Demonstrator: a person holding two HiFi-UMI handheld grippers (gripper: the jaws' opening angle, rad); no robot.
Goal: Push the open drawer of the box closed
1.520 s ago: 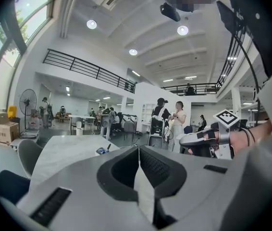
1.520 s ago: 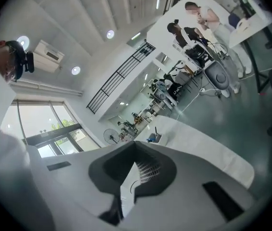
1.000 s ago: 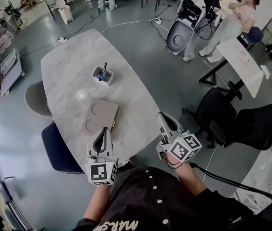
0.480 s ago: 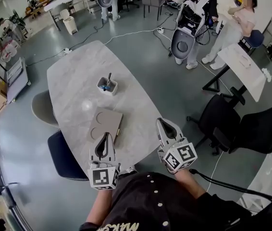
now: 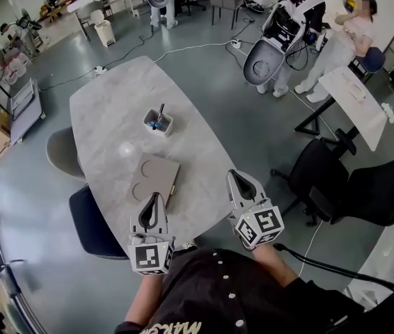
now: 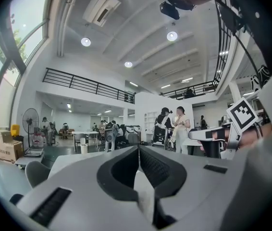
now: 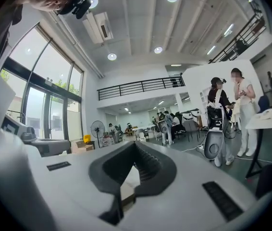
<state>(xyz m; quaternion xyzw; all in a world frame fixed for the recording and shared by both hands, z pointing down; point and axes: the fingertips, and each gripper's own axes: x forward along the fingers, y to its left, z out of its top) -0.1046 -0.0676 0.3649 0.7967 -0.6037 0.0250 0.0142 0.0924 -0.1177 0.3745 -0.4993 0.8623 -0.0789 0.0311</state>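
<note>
Holding the left gripper (image 5: 152, 199) clenched on nothing, nose over the near edge of the box (image 5: 153, 178) lying flat towards the front of the bench (image 5: 106, 103); cannot tell whether touching. Keeping the right gripper (image 5: 233, 176) likewise shut tight and empty, out past the bench's right rim, apart from the box. Probably clenched to offer a blunt face for shoving. Cannot make out the drawer for certain: perhaps the dark strip (image 5: 175, 187) along the box's right side, so likely needing a push from there. Beyond the box, a cup (image 5: 158, 122), well out of the way.
</note>
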